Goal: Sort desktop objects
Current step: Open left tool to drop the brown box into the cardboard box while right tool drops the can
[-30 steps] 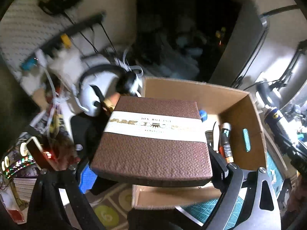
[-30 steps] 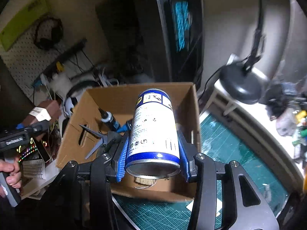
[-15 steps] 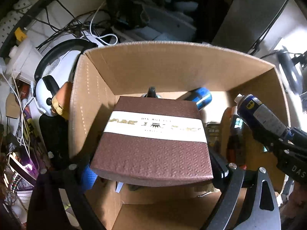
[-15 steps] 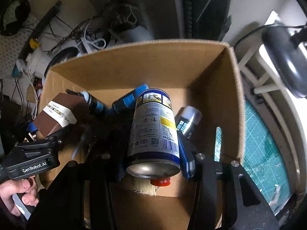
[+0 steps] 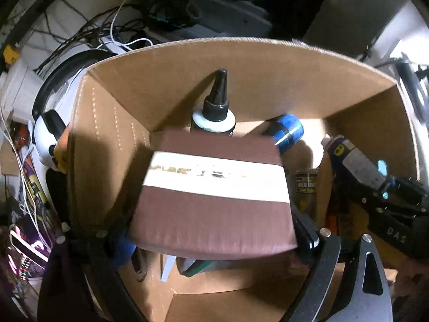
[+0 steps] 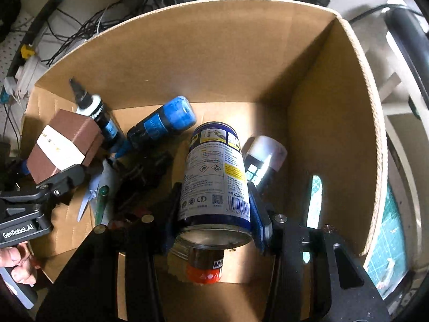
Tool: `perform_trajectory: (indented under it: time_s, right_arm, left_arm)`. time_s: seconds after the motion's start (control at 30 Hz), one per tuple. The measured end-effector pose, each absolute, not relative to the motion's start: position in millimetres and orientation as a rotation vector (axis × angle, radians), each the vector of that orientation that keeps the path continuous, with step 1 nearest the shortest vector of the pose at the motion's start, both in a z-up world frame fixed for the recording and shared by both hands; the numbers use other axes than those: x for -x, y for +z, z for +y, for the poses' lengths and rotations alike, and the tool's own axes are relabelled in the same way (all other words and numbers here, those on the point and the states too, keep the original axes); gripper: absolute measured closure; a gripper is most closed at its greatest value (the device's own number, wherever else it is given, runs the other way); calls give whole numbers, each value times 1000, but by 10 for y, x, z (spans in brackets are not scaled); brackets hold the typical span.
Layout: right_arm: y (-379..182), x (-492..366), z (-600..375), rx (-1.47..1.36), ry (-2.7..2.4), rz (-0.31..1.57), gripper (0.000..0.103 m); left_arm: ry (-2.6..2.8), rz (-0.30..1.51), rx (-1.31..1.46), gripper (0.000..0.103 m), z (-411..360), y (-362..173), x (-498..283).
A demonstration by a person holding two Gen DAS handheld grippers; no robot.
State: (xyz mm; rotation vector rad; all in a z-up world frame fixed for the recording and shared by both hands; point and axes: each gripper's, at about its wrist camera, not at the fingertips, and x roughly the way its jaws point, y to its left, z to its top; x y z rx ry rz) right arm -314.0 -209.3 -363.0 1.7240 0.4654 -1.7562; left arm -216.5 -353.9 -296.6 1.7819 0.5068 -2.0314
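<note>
Corrugated cardboard box (image 6: 241, 53) contains nozzle bottle (image 6: 99, 115), blue-capped bottle (image 6: 161, 124), scissors (image 6: 91, 193). Left claw (image 5: 211, 230) grips textured brown box (image 5: 214, 196); right claw (image 6: 214, 214) grips cylindrical spray can (image 6: 214, 177).

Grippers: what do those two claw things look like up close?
The left gripper is black metal with silver screws, blue pads and white "GenRobot.AI" lettering on its body. The right gripper has black arms, round silver bolts and ridged blue pads.

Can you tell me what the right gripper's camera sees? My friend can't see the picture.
The right gripper holds a blue and white spray can down inside a cardboard box. Blue bottles lie in there, and the left gripper holds a brown box.
</note>
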Motion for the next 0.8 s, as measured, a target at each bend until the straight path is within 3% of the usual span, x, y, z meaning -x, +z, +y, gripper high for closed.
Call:
perform_trajectory:
  time_s: [0.47, 0.7, 0.8]
  right_arm:
    - [-3482, 3035, -2224, -1645, -1770, 542, 56]
    - [-3317, 2976, -2195, -1605, -1795, 534, 56]
    - [-3223, 2918, -2180, -1573, -1817, 534, 52]
  left_arm:
    - [-2032, 500, -1780, 10, -3490, -2934, 2107]
    - [-2127, 423, -1669, 8, -3419, -2631, 2033]
    - [-2146, 395, -1623, 7, -3384, -2517, 1985]
